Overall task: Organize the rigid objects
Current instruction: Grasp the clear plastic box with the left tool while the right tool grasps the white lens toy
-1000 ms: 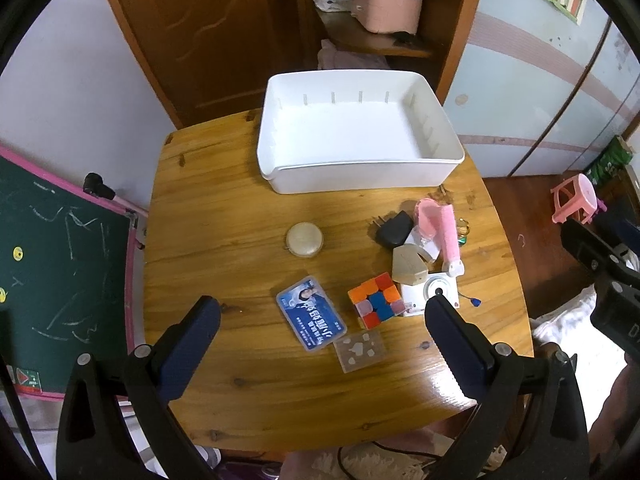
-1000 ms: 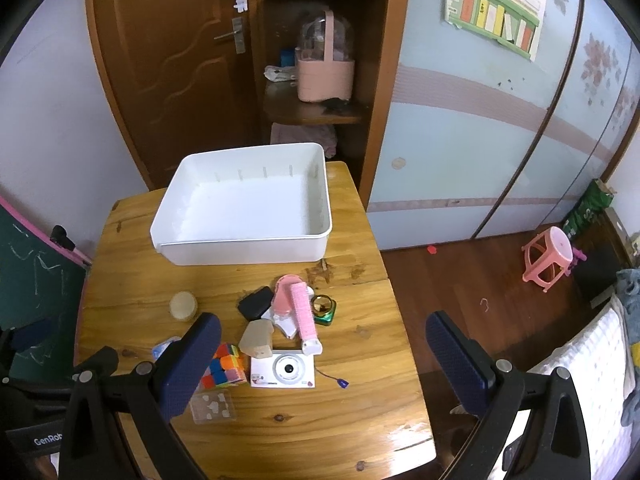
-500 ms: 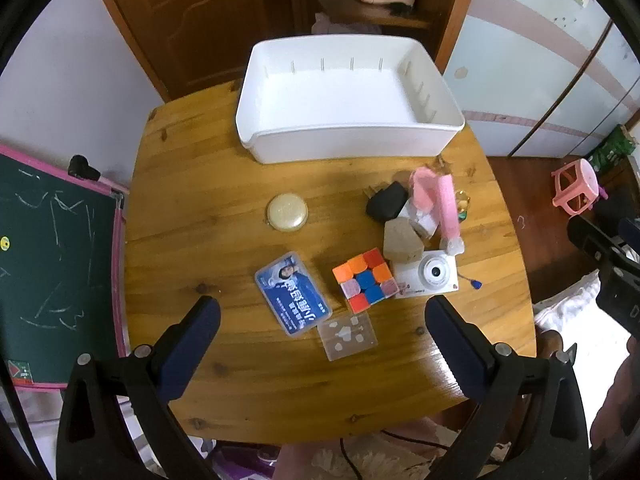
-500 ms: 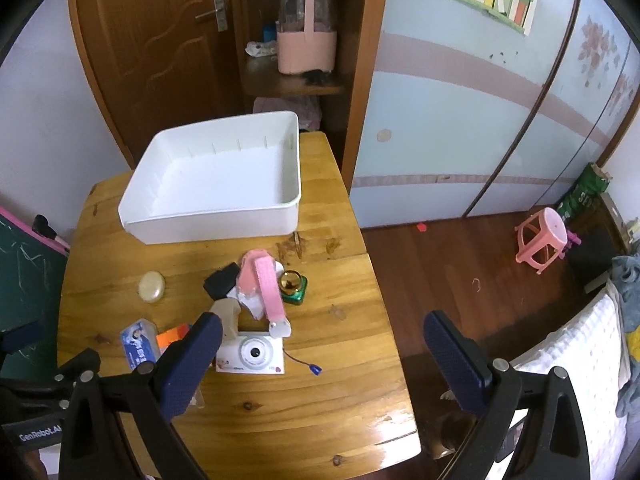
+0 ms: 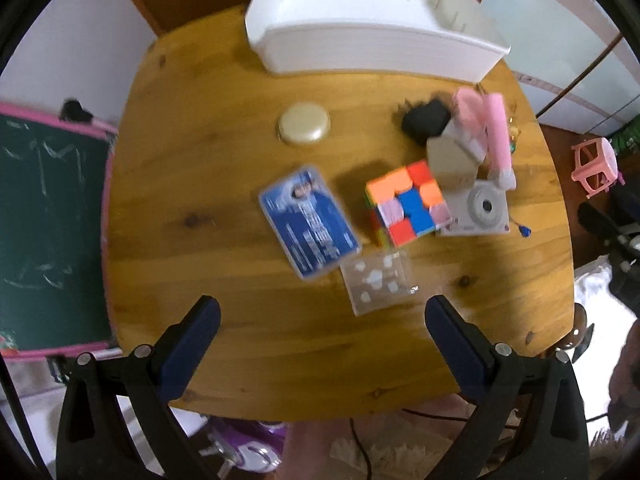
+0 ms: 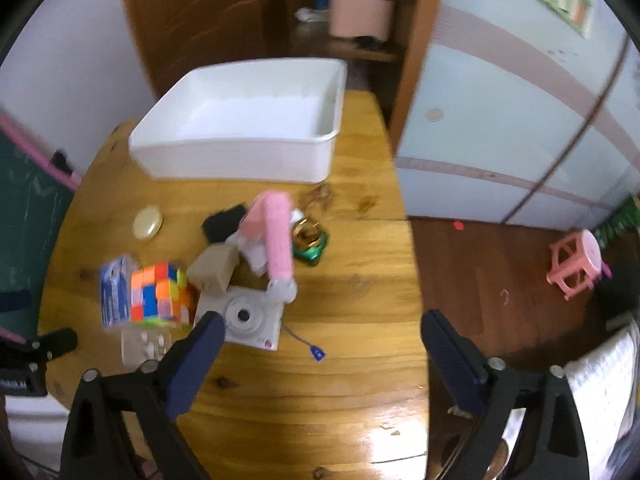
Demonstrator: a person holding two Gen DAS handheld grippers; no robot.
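Two hand-held grippers hang above a round wooden desk. The left hand-held gripper is spread wide with nothing between its fingers; it points down at the near part of the desk. The right hand-held gripper is also spread, its jaws are closing a little, and nothing is between them.

A white bin stands at the far edge of the desk, and nothing lies in it. Near the middle lie a round beige lid, a blue card case and a small clear tray; the tray touches the case's corner. A colour cube stands just beside a white camera. Behind the camera is a heap: a beige block, a black plug, a pink roller leaning over the camera, and a green and gold thing. The pictures are blurred.
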